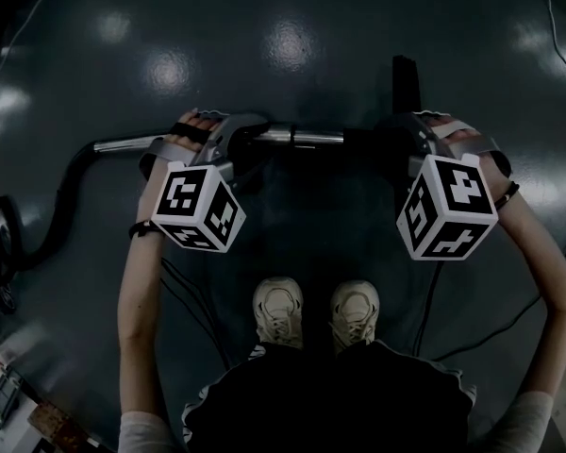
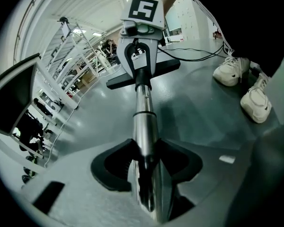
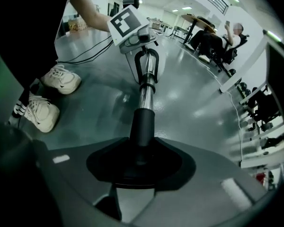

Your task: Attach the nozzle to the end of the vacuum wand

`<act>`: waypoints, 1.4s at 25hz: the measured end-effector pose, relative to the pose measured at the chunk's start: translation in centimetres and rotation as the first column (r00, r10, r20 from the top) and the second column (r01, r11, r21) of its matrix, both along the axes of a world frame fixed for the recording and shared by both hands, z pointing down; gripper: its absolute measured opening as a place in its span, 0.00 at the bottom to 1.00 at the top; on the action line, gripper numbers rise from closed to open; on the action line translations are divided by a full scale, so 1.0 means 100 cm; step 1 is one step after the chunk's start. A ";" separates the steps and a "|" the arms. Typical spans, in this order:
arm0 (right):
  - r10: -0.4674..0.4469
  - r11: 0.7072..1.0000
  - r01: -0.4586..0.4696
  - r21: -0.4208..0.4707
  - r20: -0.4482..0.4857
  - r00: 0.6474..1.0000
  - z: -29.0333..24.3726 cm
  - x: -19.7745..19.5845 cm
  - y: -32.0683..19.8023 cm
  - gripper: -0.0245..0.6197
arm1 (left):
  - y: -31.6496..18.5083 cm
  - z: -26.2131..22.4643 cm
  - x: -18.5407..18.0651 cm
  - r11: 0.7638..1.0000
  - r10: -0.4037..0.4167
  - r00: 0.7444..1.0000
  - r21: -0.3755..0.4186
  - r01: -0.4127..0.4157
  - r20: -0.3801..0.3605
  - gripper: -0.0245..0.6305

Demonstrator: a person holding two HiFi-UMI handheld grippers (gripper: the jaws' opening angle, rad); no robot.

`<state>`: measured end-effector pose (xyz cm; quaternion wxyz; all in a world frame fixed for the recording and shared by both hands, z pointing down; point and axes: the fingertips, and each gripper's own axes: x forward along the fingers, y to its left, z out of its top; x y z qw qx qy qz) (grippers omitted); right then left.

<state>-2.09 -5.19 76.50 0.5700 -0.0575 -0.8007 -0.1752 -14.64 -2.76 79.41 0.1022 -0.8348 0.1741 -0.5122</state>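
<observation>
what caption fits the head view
The left gripper holds the vacuum wand, the right gripper the nozzle, over the floor.

Chrome wand (image 1: 307, 138), level across mid-frame; right end meeting neck of black nozzle (image 1: 405, 78), upper right of centre.

Wand (image 2: 144, 126) polished metal; nozzle (image 3: 142, 126) matt black plastic; floor (image 1: 292, 26) glossy.

Leans over the vacuum wand (image 1: 302, 138), both arms stretched forward and down to it. Clamps the left gripper (image 2: 144, 161) on the wand's metal tube, left hand (image 1: 184, 138) behind. Clamps the right gripper (image 3: 141, 161) on the black neck of the nozzle (image 3: 142, 123) at the wand's other end, right hand (image 1: 464, 144) behind, tilted steeply downward.
</observation>
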 end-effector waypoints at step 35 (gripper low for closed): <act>0.701 0.598 -0.458 -0.658 0.706 -0.099 -0.124 -0.012 -0.104 0.05 | -0.085 -0.156 0.010 0.724 -0.251 -0.145 -0.285 0.628 -0.957 0.04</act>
